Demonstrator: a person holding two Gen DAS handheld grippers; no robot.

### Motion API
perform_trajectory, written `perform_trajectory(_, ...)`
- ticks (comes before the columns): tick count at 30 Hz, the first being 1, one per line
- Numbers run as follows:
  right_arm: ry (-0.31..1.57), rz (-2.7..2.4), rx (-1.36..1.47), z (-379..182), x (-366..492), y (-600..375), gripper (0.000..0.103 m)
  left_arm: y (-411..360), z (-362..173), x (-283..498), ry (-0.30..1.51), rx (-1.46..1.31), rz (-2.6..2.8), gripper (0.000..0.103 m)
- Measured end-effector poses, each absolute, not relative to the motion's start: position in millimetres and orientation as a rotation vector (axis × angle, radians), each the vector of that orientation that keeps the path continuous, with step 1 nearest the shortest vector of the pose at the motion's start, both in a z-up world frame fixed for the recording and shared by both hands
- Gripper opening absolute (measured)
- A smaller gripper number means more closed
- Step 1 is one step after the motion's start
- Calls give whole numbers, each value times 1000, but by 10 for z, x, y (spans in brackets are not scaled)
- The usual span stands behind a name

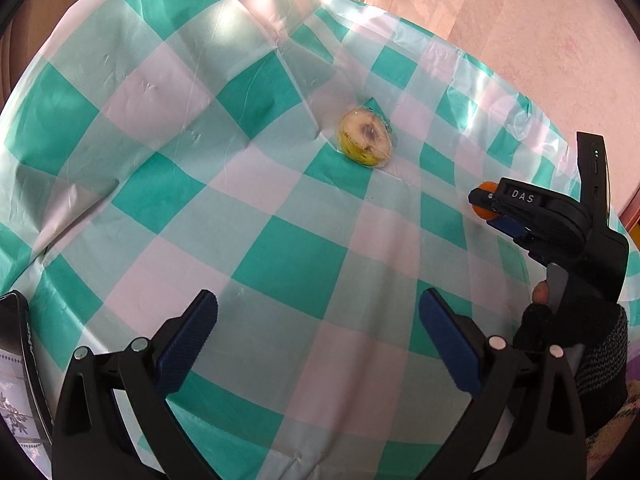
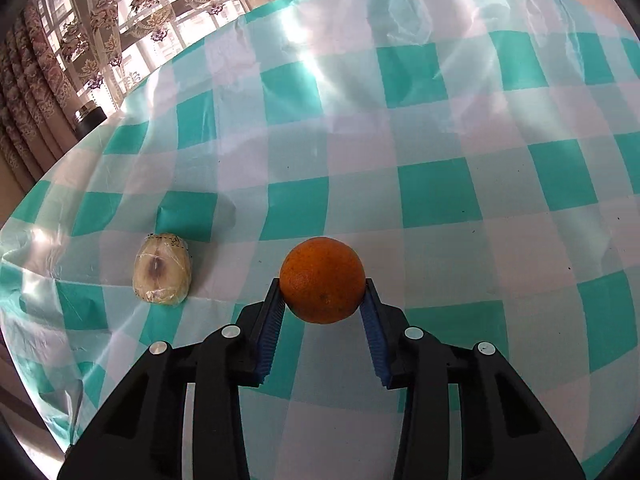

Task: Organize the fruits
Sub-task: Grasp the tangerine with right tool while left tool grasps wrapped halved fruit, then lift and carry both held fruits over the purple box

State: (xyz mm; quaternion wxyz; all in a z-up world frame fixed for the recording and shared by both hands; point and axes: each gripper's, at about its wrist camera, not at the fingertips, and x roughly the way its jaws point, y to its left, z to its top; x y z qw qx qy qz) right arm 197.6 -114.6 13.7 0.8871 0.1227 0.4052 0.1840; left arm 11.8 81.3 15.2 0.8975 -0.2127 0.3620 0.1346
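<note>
While the left gripper (image 1: 318, 320) hangs over the checked tablecloth (image 1: 280, 256) at the bottom of the left wrist view, its two blue-padded fingers (image 1: 192, 336) stand spread wide apart with only cloth between them. Just right of the frame's centre lies a halved fruit (image 1: 366, 142) wrapped in clear film, cut face up and pale with a dark core; its long axis runs from upper left to lower right. At the right edge, the right gripper (image 1: 486, 204) reaches in from the lower right, pointing left, held by a gloved hand (image 1: 560, 320). An orange (image 1: 484, 200) shows as a small orange patch at its tip, mostly hidden behind the black finger.

Seen from the right wrist view, the orange (image 2: 322, 280) sits just below the frame's centre, pinched between the two blue pads (image 2: 274, 312) of the right gripper (image 2: 323, 292), one pad pressing on each side. It is round, so no long axis can be told. Whether it rests on the tablecloth (image 2: 432, 208) or is lifted off I cannot tell. The wrapped halved fruit (image 2: 162, 270) lies to the left, well apart from the orange, its long axis near upright in the frame.
</note>
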Motion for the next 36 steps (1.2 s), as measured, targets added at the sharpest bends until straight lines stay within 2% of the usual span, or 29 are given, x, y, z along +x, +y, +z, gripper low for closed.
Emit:
perform_trajectory(4,798,378,418,87,1794,-1462,39,854,168,79,736,-463,286,101)
perform_trajectory(9,787,377,412,130,1866,-1293,39,763,212,260,787,-362,317,101)
perform_trajectory(15,768,378,425,112,1798,-1394,39,749,288,1027,845,-184,401,101)
perform_trajectory(21,765,389,431,110,1792,-1408,39,788,144,1865,952,-144,405,101)
perform_trajectory(27,769,395,429,107,1802,-1396,39,850,155,2171,951,-113,439,100)
perform_trajectory(28,769,395,429,106,1804,-1396,39,853,167,2155,944,-117,423,88)
perform_trajectory(29,768,397,429,108,1802,-1397,39,840,192,2113,930,-114,400,59)
perform_trajectory(32,768,401,428,105,1807,-1393,39,812,237,1884,927,-170,355,59)
perform_trajectory(36,768,412,423,108,1805,-1378,39,619,336,1250,826,-190,300,59)
